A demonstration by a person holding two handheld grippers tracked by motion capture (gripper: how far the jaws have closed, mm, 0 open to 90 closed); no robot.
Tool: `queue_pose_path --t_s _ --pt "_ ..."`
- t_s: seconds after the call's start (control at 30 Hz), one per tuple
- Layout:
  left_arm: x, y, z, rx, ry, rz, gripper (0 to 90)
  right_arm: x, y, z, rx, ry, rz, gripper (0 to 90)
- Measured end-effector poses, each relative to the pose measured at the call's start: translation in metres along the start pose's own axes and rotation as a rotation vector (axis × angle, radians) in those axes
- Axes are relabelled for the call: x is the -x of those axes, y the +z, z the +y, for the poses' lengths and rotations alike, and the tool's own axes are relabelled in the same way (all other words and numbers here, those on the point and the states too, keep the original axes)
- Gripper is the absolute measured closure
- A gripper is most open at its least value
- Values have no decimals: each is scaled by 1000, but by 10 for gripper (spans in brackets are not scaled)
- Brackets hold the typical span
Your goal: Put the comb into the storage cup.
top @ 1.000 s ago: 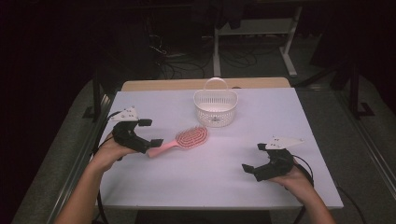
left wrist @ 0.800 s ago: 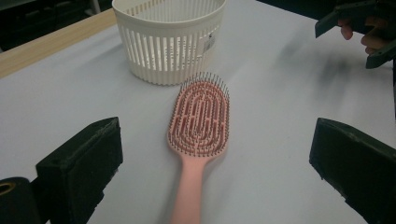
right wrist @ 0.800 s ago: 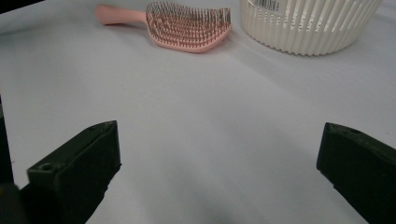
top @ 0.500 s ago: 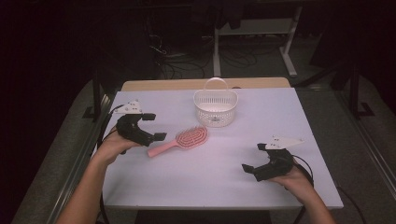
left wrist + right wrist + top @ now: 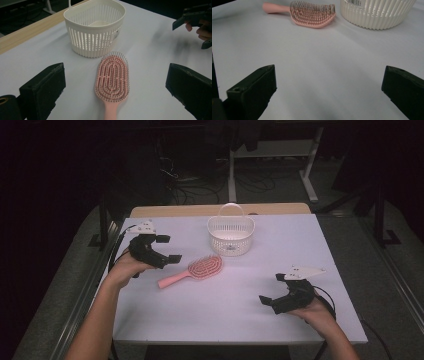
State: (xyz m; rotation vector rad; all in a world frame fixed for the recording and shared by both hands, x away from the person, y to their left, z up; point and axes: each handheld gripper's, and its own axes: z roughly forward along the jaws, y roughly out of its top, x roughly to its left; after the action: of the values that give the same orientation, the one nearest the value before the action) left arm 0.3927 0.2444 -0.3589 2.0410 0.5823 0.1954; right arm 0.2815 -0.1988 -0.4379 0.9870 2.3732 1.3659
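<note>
— Where does the pink hairbrush [image 5: 192,271] lie?

— Flat on the white table [image 5: 300,240], bristles up, just in front of the white slotted basket [image 5: 231,236], handle pointing away from it.

— And the grippers?

— The left gripper [image 5: 162,249] hangs beside the handle end, jaws wide apart, nothing between them. The right gripper [image 5: 270,295] is well away from the basket, also spread and empty.

— So which step?

— I'd judge the approach for a pick-up. Next the left should straddle the handle and close before any lift toward the basket.
</note>
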Motion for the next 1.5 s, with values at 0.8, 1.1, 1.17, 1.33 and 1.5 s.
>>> queue_pose_path --t_s 0.8,1.1,1.17,1.33,1.5 --pt "-10 15 6 -80 34 0 25 -1 0 1 2 -9 -3 0" --pt "-10 22 8 -156 43 0 25 -1 0 2 4 -8 2 0" --pt "-10 24 8 -174 48 -4 25 -1 0 2 4 -7 2 0" --pt "-10 28 10 -205 59 -4 25 -1 0 2 5 -9 2 0" --pt "-11 28 14 -232 60 -7 38 -1 0 2 5 -10 2 0"
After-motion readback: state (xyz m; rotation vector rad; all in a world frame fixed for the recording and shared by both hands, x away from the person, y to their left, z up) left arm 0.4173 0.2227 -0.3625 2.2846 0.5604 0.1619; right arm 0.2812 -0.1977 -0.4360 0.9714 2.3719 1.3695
